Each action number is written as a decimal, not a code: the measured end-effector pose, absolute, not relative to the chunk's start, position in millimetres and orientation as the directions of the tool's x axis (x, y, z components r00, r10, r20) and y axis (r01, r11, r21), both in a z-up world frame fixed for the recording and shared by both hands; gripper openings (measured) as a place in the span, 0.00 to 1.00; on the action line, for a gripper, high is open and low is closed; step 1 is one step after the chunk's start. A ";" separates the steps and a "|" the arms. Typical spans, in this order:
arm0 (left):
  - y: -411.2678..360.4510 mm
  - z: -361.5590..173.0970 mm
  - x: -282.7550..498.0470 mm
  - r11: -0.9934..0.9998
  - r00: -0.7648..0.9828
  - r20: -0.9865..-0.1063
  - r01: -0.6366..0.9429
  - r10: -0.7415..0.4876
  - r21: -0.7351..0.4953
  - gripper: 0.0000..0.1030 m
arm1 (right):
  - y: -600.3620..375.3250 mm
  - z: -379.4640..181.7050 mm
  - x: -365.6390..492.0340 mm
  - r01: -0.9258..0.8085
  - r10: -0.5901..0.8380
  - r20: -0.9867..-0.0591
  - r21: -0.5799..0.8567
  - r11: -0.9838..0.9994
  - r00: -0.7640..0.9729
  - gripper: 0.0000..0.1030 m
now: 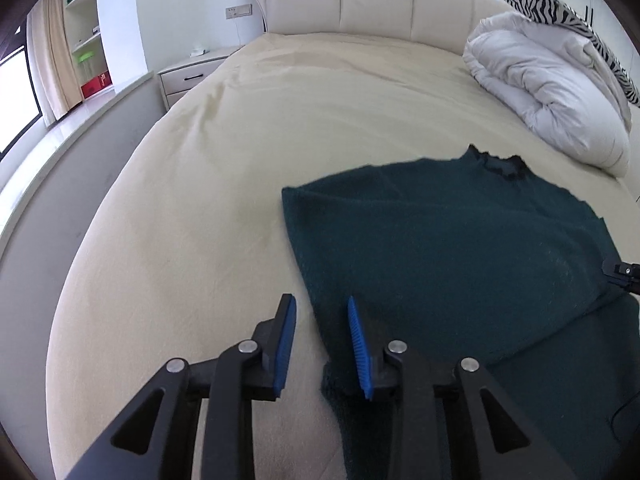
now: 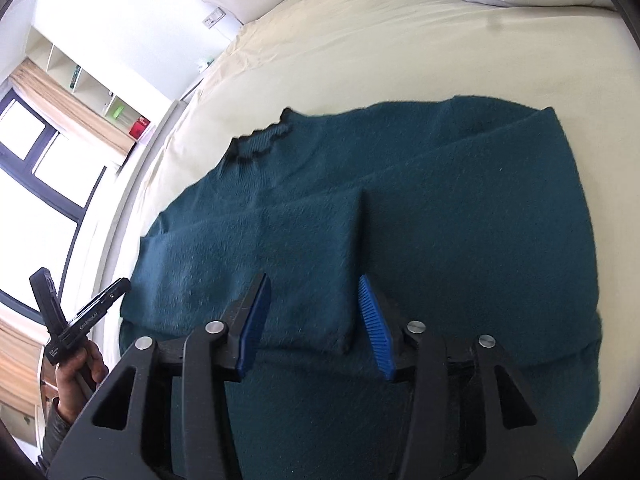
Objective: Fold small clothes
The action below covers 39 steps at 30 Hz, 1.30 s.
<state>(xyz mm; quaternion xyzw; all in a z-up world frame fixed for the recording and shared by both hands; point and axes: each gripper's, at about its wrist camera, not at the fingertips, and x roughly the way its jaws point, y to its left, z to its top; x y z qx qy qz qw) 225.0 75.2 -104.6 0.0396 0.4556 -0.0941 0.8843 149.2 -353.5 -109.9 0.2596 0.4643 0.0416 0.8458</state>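
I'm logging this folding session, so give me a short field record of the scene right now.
garment: dark green sweater, lying on the bed
fold state: sleeve folded across the body
surface: beige bed sheet
left hand-held gripper: open, at the sweater's edge
right hand-held gripper: open, over the folded sleeve
nearby: white duvet, zebra-print pillow

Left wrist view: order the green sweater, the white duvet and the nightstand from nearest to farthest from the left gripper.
1. Green sweater: right at the left gripper, its edge between the open fingers.
2. White duvet: far right, beyond the sweater's collar.
3. Nightstand: upper left, beside the bed near the headboard.
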 end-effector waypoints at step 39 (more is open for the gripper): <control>158.8 -84.4 25.1 0.909 0.468 -0.783 0.142 -0.410 -0.391 0.66 | -374.0 -1.1 -89.8 0.172 0.053 -0.557 0.344 0.923 0.829 0.87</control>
